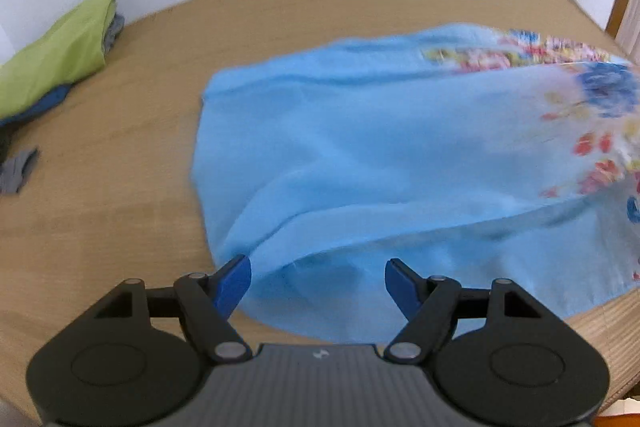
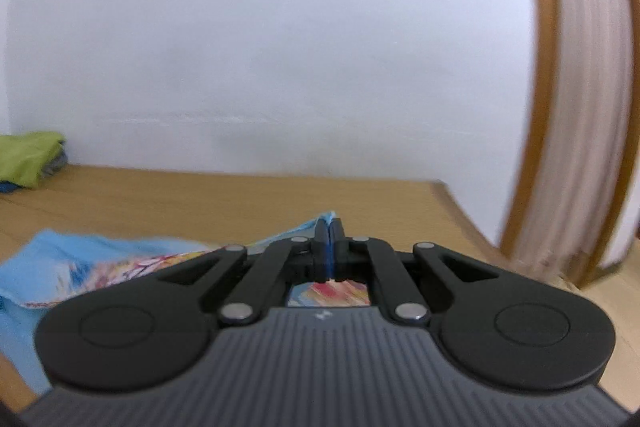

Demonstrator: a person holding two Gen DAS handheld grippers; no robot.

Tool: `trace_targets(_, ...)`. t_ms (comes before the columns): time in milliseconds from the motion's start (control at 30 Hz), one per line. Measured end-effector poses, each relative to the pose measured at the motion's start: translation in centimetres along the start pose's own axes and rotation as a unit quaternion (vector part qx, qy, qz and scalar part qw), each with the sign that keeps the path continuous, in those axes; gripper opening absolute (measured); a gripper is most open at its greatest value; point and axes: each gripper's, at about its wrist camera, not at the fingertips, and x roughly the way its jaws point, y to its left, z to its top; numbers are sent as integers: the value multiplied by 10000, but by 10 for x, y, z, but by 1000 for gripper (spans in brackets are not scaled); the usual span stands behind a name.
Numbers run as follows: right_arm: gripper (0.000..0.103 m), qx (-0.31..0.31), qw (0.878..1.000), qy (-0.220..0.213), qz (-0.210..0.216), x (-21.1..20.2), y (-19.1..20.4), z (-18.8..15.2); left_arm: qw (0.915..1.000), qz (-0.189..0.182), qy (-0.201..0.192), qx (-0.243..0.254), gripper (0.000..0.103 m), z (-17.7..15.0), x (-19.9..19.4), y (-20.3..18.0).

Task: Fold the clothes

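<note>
No legible text or labels.

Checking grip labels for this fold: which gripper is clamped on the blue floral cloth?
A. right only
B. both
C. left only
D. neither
A: the right gripper is shut on the cloth; the left gripper stands open with cloth lying between its fingers.

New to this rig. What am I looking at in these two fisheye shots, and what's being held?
No robot arm here: a person carries two handheld grippers, each with a camera looking along its fingers. The left wrist view shows the left gripper open over a light blue floral cloth on a wooden table, with a pile of green, blue and grey clothes at the far left by the wall. The right wrist view shows the right gripper shut on an edge of that cloth, lifted above the table.
</note>
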Motion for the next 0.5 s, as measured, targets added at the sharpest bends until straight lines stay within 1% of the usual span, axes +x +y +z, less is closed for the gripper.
trace_targets(67, 3, 139, 9995, 242, -178, -13, -32, -21, 9998, 74, 120, -114, 76, -7, 1, -14)
trace_targets(100, 3, 242, 9983, 448, -276, -13, -49, -35, 9996, 114, 175, -171, 76, -10, 1, -21)
trace_targets(200, 3, 134, 9903, 1235, -622, 8, -83, -74, 9989, 261, 238, -323, 76, -20, 0, -33)
trace_targets(233, 4, 84, 9861, 1507, -694, 17, -88, -86, 9985, 311, 259, -374, 76, -23, 0, -37)
trace_targets(300, 7, 65, 9766, 1901, -1008, 36, -89, -104, 9976, 425, 288, -459, 76, -29, -3, -37)
trace_targets(333, 8, 56, 9738, 1962, -1146, 43, -83, -108, 9971, 488, 299, -495, 76, -31, -5, -35)
trace_targets(367, 16, 46, 9714, 2002, -1274, 51, -76, -111, 9966, 552, 309, -531, 76, -33, -7, -33)
trace_targets(433, 29, -9, 9741, 1762, -1419, 52, -68, -104, 9953, 678, 329, -604, 76, -38, -12, -28)
trace_targets(467, 30, -39, 9755, 1625, -1485, 52, -64, -100, 9946, 741, 339, -640, 76, -41, -14, -26)
trace_targets(500, 30, -75, 9798, 1410, -1420, 49, -53, -92, 9939, 800, 346, -671, 76, -43, -16, -23)
